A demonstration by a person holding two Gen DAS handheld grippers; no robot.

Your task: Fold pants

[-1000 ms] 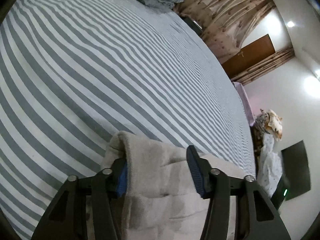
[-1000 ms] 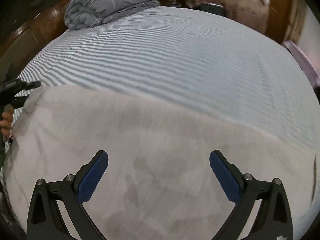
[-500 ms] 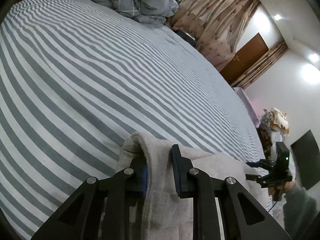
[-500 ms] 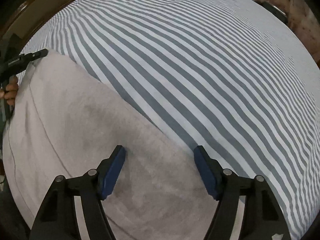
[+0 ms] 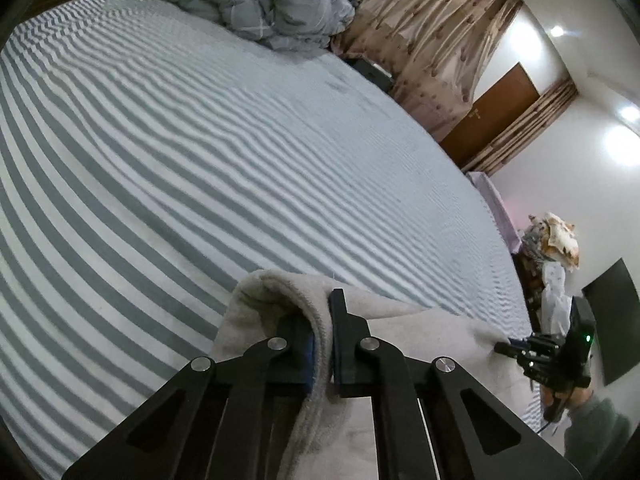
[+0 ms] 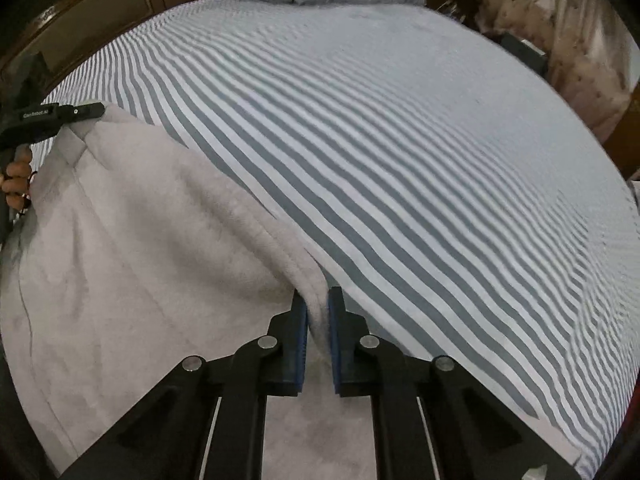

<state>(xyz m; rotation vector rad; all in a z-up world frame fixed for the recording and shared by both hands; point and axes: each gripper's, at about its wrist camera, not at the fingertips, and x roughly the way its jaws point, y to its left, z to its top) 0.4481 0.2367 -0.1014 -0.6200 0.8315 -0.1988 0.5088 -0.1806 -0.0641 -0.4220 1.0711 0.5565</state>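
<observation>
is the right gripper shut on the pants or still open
Shut on the pants. The right gripper has just been closing, and its blue pads pinch the cloth's edge between them, above the striped bed.

Dim indoor light, ceiling-lamp glare, fisheye warp

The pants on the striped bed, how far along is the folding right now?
Early stage. Done: both grips are made, the left gripper and right gripper each having just closed on an edge of the light grey pants. In hand: the edge is bunched up between the two grippers over the striped bedsheet. Left: no finished fold shows yet, so carrying the edge over and flattening remain.
</observation>
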